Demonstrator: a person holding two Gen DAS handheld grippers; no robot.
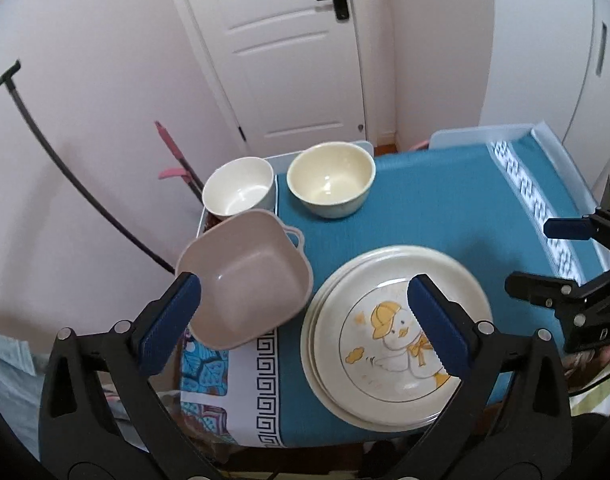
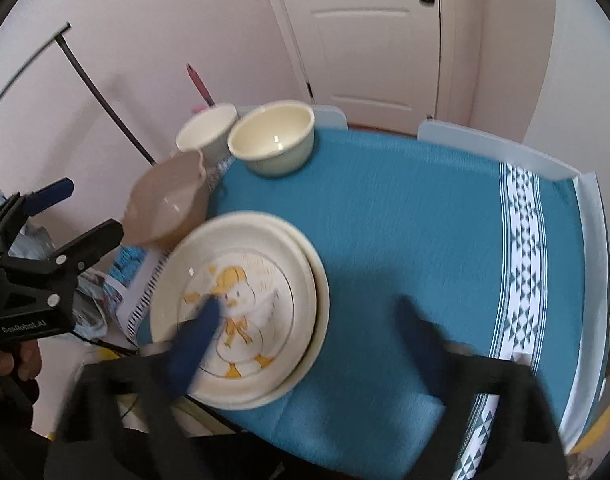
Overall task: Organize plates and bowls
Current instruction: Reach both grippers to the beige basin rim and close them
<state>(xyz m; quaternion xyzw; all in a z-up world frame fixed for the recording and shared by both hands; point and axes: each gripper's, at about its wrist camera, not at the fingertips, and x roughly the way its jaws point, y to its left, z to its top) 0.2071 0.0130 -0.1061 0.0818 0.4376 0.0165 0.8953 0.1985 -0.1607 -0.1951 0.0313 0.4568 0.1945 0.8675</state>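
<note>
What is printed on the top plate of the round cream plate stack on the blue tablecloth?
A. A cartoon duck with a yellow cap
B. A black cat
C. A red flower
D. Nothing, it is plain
A: the top plate of the round cream plate stack on the blue tablecloth shows a white cartoon duck wearing a yellow cap and a yellow bow; the right wrist view shows the same duck.

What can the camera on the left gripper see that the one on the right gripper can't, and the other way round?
Only the left view shows the inside of the white bowl and the key-pattern border of the cloth. Only the right view shows a hand holding the left gripper, and the triangle-pattern band running the length of the cloth. Both show the duck plate stacked on other plates, the cream bowl, the tilted pink square bowl, the blue cloth and the door.
</note>
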